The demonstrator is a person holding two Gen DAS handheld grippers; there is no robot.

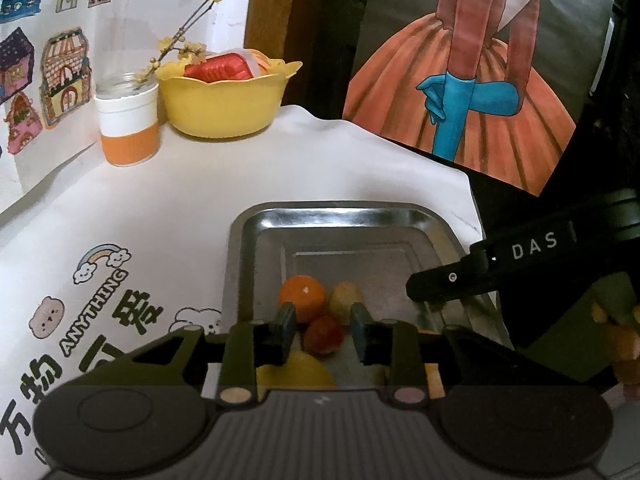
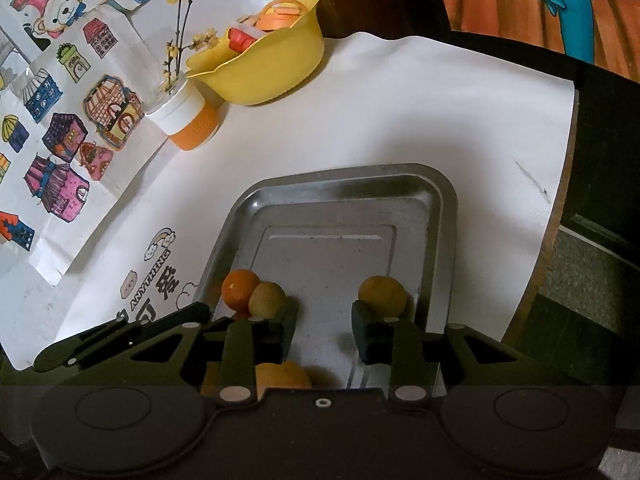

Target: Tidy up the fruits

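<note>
With both our left gripper (image 1: 323, 330) and right gripper (image 2: 325, 330) spread apart and empty, we judge the small red fruit (image 1: 323, 334) light, smooth and roll-prone, best pinched across its middle.

tray (image 2: 446, 216): bare metal, brushed, semi-glossy rim, dull scuffed floor. table cover (image 2: 420, 112): white sheet, smooth, matt, wrinkled at far edge. bowl (image 1: 224, 108) at far-left corner: yellow plastic, smooth, satin. cup (image 1: 128, 128) beside it: white matt plastic w/ ribbed orange sleeve, clear glass jar on top. orange (image 1: 302, 294): glossy peel. both grippers (image 1: 323, 330) (image 2: 325, 330): matt black plastic, finger pads look rubbery. table edge (image 2: 554, 236): wood.
</note>
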